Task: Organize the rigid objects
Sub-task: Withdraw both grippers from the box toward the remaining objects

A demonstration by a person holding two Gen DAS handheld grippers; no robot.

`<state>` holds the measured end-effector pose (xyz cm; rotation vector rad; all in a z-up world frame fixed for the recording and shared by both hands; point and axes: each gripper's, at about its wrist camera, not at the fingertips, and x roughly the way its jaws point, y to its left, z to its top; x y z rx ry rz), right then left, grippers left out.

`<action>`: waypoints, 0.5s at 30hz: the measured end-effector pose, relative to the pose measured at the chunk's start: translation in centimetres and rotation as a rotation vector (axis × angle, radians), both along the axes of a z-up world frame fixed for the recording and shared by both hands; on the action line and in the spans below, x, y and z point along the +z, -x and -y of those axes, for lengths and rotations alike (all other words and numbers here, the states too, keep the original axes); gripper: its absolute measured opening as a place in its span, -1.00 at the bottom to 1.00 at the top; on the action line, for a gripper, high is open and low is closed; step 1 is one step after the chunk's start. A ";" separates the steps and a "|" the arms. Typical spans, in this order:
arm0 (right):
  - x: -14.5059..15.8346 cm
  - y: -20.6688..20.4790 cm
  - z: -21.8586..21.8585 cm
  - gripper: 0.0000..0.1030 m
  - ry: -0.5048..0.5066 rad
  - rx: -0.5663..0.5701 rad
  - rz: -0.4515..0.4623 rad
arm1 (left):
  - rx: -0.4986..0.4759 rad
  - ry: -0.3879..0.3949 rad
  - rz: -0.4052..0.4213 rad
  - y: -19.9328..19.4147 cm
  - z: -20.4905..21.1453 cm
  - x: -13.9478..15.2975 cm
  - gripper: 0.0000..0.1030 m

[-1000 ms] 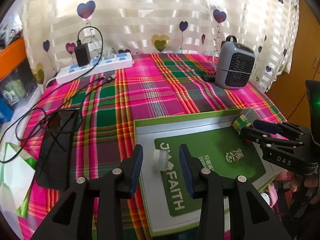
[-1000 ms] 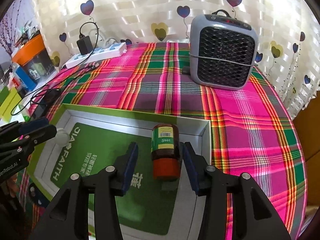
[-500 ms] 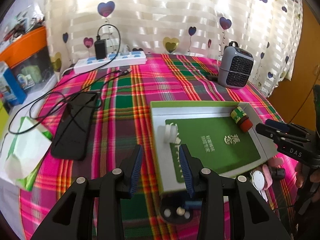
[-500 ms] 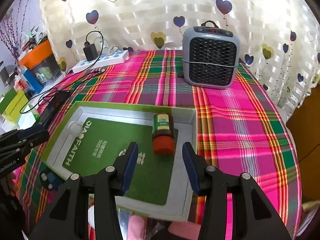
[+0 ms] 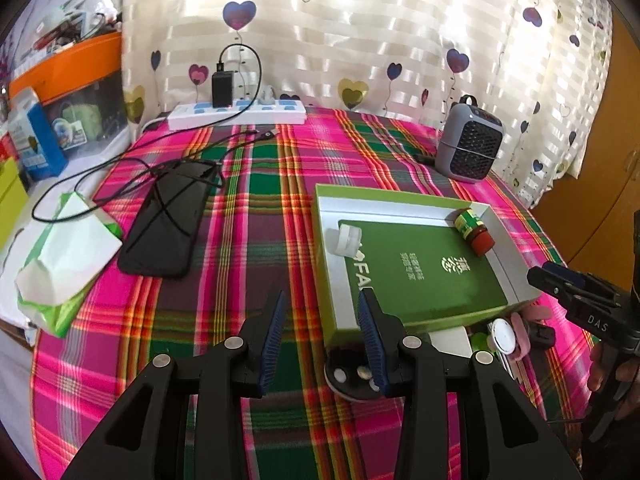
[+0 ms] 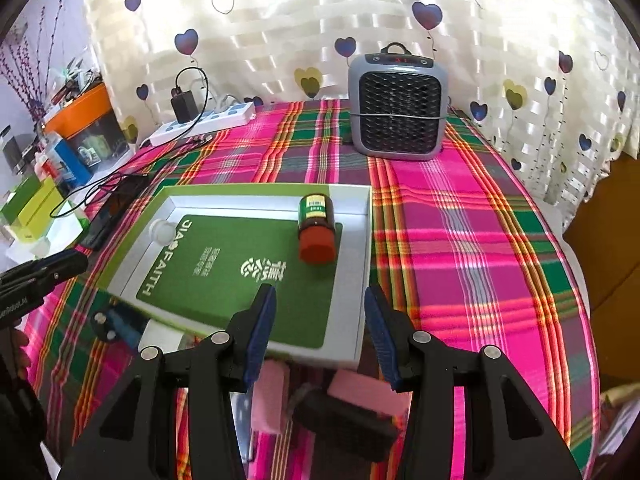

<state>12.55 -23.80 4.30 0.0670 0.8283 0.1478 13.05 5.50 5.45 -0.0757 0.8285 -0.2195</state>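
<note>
Left gripper (image 5: 322, 336): jaws apart, holding nothing; it hangs above the plaid tablecloth (image 5: 248, 208), just off the near left corner of the box.

Right gripper (image 6: 320, 322): jaws apart, also holding nothing; it hangs over the near edge of the box.

Box (image 6: 362, 280): a shallow open box with green outside and silver walls, a green printed card on its floor. It lies ahead of both grippers.

Bottle (image 6: 316, 226): a brown bottle with a red cap and a green label, lying on its side in the far right part of the box, straight ahead of the right gripper. Its long axis runs away from this gripper, with the cap toward it.

White cap (image 5: 347, 240): a small white round part, in the far left part of the box, ahead of the left gripper and a little to its right.

Loose objects: a black round piece (image 5: 352, 376) with 3 metal dots lies directly under the right finger of the left gripper; pink items (image 6: 362, 392) and a black block lie under the right gripper, outside the box.

Key relation: in my judgement 2 objects are sorted already and the loose ones are next. The black round piece is nearer to the left gripper, the pink items to the right gripper; each lies below its gripper, so a descent is needed.
</note>
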 end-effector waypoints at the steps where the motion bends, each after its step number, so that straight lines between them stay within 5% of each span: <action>1: 0.0 0.4 0.1 -0.08 -0.003 -0.001 0.006 | -0.003 0.007 -0.006 0.2 0.0 -0.1 -0.29; 15: -0.8 4.7 3.4 -0.08 -0.024 -0.073 0.026 | -0.015 0.047 -0.064 2.4 -0.2 -2.1 -0.29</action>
